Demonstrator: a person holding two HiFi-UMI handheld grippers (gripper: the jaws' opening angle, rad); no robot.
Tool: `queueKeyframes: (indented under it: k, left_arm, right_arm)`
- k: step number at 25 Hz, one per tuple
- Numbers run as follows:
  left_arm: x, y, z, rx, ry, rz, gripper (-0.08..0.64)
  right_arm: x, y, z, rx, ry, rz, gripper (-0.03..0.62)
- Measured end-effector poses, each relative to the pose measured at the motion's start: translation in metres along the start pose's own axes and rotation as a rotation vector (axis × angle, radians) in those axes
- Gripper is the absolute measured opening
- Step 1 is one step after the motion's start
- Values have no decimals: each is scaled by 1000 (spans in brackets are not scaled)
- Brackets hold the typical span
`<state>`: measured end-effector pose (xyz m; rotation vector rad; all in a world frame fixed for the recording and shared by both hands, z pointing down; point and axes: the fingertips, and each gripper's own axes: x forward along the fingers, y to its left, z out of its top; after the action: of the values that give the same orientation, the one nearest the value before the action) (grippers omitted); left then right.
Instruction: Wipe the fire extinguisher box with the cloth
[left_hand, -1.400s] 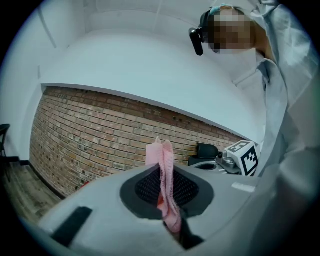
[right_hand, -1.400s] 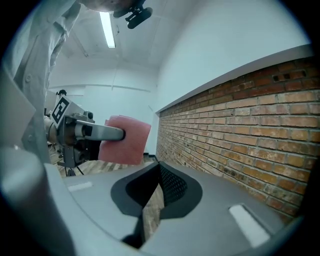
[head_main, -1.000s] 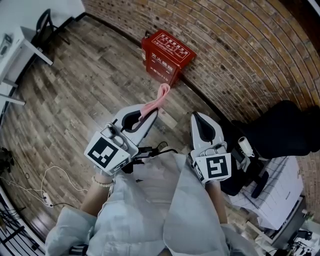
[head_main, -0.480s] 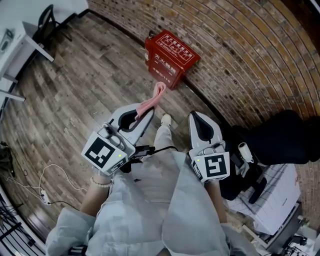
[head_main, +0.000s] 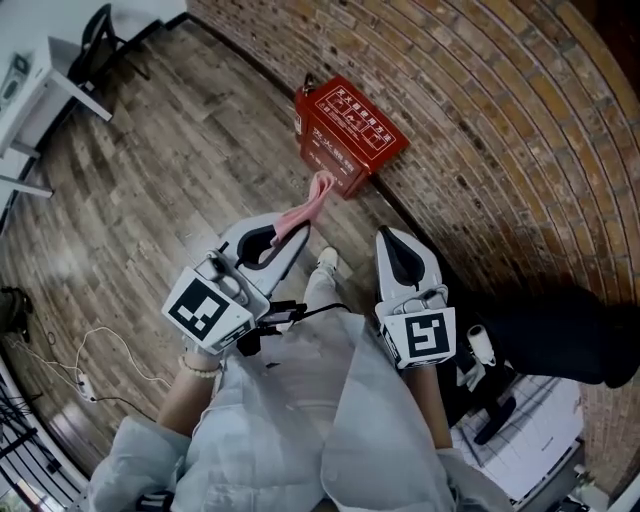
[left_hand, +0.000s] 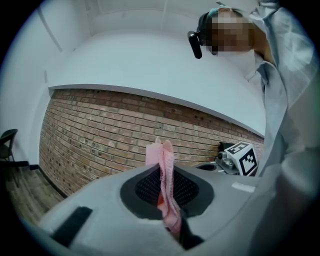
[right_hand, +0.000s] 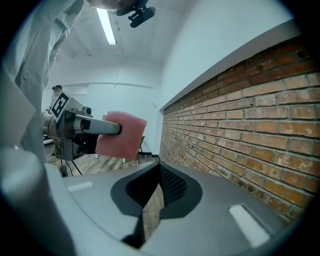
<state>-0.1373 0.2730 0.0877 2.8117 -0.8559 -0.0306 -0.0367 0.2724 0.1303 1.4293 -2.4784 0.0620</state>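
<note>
The red fire extinguisher box (head_main: 350, 130) stands on the wooden floor against the foot of the brick wall (head_main: 480, 110). My left gripper (head_main: 290, 228) is shut on a pink cloth (head_main: 312, 203), whose free end hangs out toward the box, a short way from its near face. In the left gripper view the cloth (left_hand: 165, 180) sticks up between the shut jaws. My right gripper (head_main: 393, 240) is held beside it, to the right and level, its jaws together with nothing in them (right_hand: 152, 200). From the right gripper view the cloth (right_hand: 120, 135) shows at the left.
A white desk (head_main: 50, 75) and a black chair (head_main: 95, 45) stand at the far left. A white cable (head_main: 90, 365) lies on the floor at the lower left. A dark bulky object (head_main: 560, 340) and white gridded sheets (head_main: 530, 440) are at the right. A shoe (head_main: 326, 262) shows between the grippers.
The person has stepped toward the wall, so the box sits a little further right in view. The cloth's tip has come closer to the box. Both grippers keep their hold.
</note>
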Motion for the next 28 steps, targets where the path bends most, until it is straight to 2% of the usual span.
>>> queueKeyframes:
  k: [8, 14, 28]
  left_arm:
    - [82, 50, 5, -5, 22, 32, 11]
    - [131, 68, 11, -8, 36, 48, 11]
    - [151, 90, -1, -23, 83, 87, 11]
  right_arm:
    - [61, -80, -1, 9, 23, 55, 9]
    - [87, -127, -6, 27, 37, 77, 9]
    - [108, -149, -23, 57, 62, 83, 9]
